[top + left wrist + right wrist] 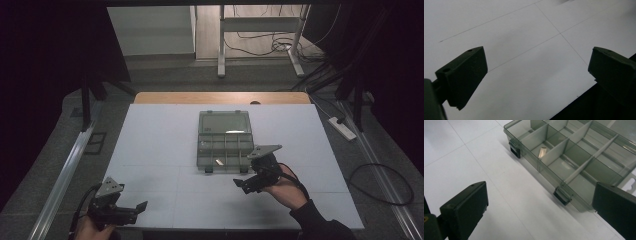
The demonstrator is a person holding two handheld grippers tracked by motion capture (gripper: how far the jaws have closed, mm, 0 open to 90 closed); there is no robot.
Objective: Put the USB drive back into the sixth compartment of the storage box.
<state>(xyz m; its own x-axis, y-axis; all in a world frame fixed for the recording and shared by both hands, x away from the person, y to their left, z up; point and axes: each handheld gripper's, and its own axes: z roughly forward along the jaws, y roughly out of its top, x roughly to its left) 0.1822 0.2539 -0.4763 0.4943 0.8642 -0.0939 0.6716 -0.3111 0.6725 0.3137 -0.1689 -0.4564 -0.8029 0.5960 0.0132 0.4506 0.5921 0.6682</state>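
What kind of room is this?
Probably a lab or workshop set up for recording. A white table holds a clear box, cables trail over the floor, and dark curtains hang at the sides.

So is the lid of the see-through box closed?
No, the box lies open on the white table, its lid folded back flat and its compartments bare to the camera.
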